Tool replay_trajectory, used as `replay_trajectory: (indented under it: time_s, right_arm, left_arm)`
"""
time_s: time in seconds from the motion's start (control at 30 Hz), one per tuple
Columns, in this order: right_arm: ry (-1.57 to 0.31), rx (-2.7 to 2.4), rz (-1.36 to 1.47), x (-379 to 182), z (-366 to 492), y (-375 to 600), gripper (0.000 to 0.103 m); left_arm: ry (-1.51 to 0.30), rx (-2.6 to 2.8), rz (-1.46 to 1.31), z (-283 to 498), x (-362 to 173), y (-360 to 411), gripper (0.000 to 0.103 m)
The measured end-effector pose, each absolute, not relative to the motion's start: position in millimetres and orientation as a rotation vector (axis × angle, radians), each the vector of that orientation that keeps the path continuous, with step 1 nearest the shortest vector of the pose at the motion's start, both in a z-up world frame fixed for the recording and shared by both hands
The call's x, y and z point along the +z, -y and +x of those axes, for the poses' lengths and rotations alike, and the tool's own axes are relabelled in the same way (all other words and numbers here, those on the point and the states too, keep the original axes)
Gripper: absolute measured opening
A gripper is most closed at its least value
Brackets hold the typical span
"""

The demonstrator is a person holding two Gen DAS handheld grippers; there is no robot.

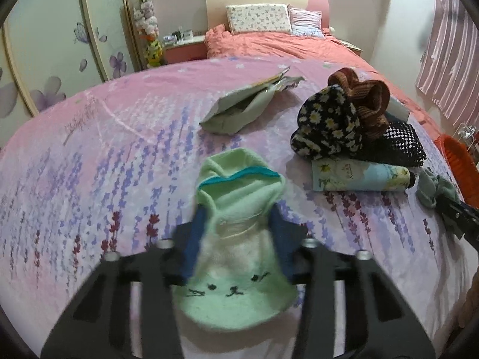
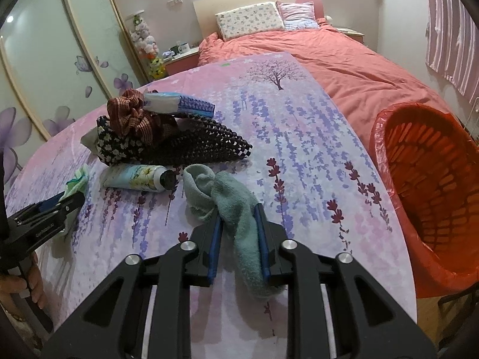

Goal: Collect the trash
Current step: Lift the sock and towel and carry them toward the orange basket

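My left gripper (image 1: 238, 224) is shut on a light green sock with a cat face (image 1: 239, 239), held over the lavender-print bedspread (image 1: 89, 164). My right gripper (image 2: 239, 218) is shut on a grey-green sock (image 2: 230, 200) that lies on the bedspread; it also shows at the right edge of the left wrist view (image 1: 431, 188). An opened grey wrapper (image 1: 242, 107) lies beyond the left gripper. An orange basket lined with a red bag (image 2: 431, 185) stands off the bed's right edge.
A pile with a brown scrunchie (image 2: 131, 113), a daisy-print scrunchie (image 1: 326, 125), a black mesh pouch (image 2: 203, 143) and a blue-white packet (image 2: 182, 104) sits mid-bed. A hand cream tube (image 2: 137, 176) lies by it. Pillows (image 1: 257, 18) and a coral duvet (image 2: 344, 59) lie farther back.
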State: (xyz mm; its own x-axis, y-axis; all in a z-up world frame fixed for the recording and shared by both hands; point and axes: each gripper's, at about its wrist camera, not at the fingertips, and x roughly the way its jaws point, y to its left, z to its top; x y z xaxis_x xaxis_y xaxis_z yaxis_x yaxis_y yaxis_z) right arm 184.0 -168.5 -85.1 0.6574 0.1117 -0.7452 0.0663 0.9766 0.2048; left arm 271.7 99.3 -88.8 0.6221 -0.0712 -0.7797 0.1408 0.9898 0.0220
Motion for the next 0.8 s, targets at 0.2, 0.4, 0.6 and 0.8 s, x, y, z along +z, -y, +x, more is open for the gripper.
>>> replay_trajectory:
  time_s: [0.2, 0.4, 0.6, 0.8]
  right_arm:
    - [-0.804, 0.035, 0.255, -68, 172, 174, 0.012]
    - [-0.722, 0.027, 0.260, -40, 156, 183, 0.012]
    - [-0.625, -0.005, 0.256, -13, 135, 198, 0.012]
    - [-0.541, -0.089, 0.250, 3, 112, 228, 0.012]
  left_arm:
    - [-0.885, -0.152, 0.034, 272, -79, -108, 0.009]
    - [-0.822, -0.183, 0.028, 255, -49, -98, 0.009]
    - [-0.765, -0.247, 0.022, 234, -11, -67, 0.009]
    - [-0.722, -0.367, 0.030, 213, 14, -13, 0.009]
